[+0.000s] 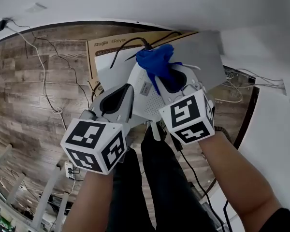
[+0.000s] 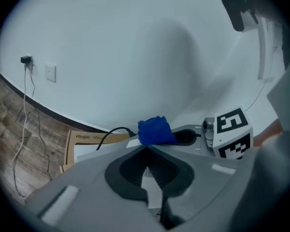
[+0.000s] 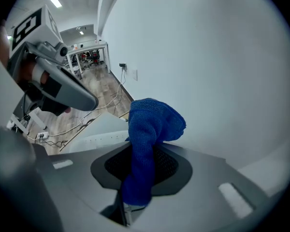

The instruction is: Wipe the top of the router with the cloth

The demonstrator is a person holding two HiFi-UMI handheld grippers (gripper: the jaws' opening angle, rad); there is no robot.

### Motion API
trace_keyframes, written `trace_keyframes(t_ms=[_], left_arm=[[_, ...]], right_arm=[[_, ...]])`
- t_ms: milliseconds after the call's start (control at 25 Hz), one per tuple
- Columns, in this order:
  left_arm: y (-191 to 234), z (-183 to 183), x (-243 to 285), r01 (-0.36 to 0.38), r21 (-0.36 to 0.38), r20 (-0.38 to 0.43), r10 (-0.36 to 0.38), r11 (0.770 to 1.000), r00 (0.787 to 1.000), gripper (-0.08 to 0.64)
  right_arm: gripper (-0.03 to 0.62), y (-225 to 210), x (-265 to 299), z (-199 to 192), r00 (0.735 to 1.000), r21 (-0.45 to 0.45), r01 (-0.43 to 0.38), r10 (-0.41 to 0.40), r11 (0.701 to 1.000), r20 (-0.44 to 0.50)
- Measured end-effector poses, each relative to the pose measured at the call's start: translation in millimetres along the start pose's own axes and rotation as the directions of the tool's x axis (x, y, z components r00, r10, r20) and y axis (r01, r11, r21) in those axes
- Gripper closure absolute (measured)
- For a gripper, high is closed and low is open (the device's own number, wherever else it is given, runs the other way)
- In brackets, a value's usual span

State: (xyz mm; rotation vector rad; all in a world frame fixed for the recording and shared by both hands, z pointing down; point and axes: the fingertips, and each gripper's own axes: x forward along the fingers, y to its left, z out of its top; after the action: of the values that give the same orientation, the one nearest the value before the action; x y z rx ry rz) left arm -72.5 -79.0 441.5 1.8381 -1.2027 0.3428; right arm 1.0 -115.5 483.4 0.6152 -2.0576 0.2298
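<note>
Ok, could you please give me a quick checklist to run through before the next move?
1. Right tongs shut on the cloth: ok.
2. Left tongs shut on the router: ok.
3. Cloth sticks out past the tips for wiping: ok.
4. Cloth touching the router's top: cannot tell.
5. Black cable clear of the wiping path: cannot tell.
</note>
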Motion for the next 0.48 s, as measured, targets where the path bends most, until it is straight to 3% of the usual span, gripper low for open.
trace_keyframes(t_ms=[280, 480], left_arm=[[-38, -2, 25, 0.047, 0.051, -0.047, -0.045, 0.998, 0.998, 0.560], [-59, 0, 38, 0.062, 0.081, -0.067, -0.057, 0.995, 0.996, 0.560]], right_arm=[[0.476, 1, -27, -42, 1.000, 0.036, -0.029, 0.029, 0.999, -0.001], [0.476, -21, -47, -64, 1.000, 0.109, 0.009, -0.011, 0.994, 0.011]])
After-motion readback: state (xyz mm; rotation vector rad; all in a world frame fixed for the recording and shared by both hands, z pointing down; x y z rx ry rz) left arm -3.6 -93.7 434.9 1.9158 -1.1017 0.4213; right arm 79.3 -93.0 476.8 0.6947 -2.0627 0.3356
